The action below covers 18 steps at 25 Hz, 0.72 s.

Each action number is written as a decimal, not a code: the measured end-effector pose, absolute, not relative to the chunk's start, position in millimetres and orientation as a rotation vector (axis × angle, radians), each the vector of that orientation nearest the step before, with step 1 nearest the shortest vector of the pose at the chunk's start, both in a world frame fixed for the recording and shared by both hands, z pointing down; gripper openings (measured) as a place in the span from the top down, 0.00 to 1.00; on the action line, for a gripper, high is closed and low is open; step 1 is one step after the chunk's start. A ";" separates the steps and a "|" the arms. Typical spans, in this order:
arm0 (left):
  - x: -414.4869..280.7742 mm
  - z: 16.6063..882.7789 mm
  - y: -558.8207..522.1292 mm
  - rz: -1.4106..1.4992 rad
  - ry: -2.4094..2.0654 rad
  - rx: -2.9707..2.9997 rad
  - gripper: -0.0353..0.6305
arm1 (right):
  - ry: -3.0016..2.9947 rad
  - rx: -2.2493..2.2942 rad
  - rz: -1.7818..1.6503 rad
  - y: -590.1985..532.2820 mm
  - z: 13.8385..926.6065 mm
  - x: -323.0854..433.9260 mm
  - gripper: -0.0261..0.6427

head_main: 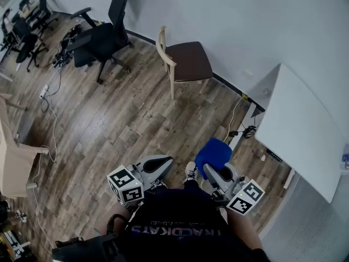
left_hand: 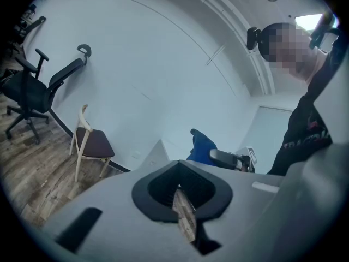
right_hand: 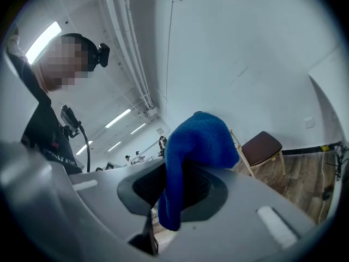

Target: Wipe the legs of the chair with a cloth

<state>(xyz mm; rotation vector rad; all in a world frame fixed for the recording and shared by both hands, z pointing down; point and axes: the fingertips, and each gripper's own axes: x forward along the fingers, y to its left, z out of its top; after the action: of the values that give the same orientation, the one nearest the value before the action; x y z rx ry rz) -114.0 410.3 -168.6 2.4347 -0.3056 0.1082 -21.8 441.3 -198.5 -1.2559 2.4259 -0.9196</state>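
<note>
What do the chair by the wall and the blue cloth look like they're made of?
Chair: pale matte frame and legs look like light wood; dark brown seat looks smooth, perhaps vinyl or lacquered wood. Blue cloth: fuzzy, nubby surface, droops limply, likely microfibre or knit.

Count log, head view.

- Grippers: 2. These are the left gripper [head_main: 163, 162] and the right gripper [head_main: 212, 171].
- Marker cubes: 2, one per gripper. These are the left cube [head_main: 126, 185] and the right cube [head_main: 245, 196].
- Blue cloth [head_main: 214, 153]: 1.
- Wooden chair [head_main: 185, 61] with dark seat: 1.
- Black office chairs: 3 made out. These are the near office chair [head_main: 101, 37], the second office chair [head_main: 26, 40] and the third office chair [head_main: 42, 10]. The far corner is too small to count further.
- White table [head_main: 305, 130]: 1.
- Pale chair [head_main: 13, 165], cut by the left edge: 1.
</note>
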 end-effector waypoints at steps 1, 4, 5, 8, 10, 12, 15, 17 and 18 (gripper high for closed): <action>-111.0 -168.1 408.1 0.110 -0.319 2.431 0.95 | 2.434 -1.246 -0.926 438.9 -197.1 -18.3 0.86; -98.7 -168.1 399.2 0.111 -0.363 2.425 0.95 | 2.437 -1.179 -0.958 426.5 -194.5 -4.2 0.86; -94.8 -168.4 396.6 0.112 -0.381 2.424 0.95 | 2.440 -1.144 -0.969 421.8 -194.4 -0.2 0.86; -87.7 -167.2 390.8 0.122 -0.455 2.418 0.95 | 2.478 -1.032 -0.986 408.6 -193.0 7.7 0.86; -83.5 -165.3 386.3 0.128 -0.504 2.419 0.95 | 2.521 -0.969 -0.986 399.2 -190.6 13.4 0.86; -78.8 -162.7 380.0 0.147 -0.547 2.442 0.95 | 2.565 -0.913 -0.982 387.8 -186.4 21.3 0.86; -77.7 -158.3 365.9 0.184 -0.620 2.476 0.95 | 2.640 -0.863 -0.977 365.8 -176.0 30.5 0.86; -83.6 -156.3 356.3 0.189 -0.657 2.470 0.95 | 2.682 -0.848 -0.978 351.0 -171.6 29.8 0.86; -87.4 -155.1 351.4 0.188 -0.669 2.463 0.95 | 2.698 -0.843 -0.978 343.7 -170.8 28.1 0.87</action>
<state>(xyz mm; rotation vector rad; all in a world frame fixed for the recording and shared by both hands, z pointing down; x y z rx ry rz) -87.4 351.4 -155.1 2.4627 -0.6692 0.1884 28.1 343.7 -170.8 -0.8434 2.6981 -0.9780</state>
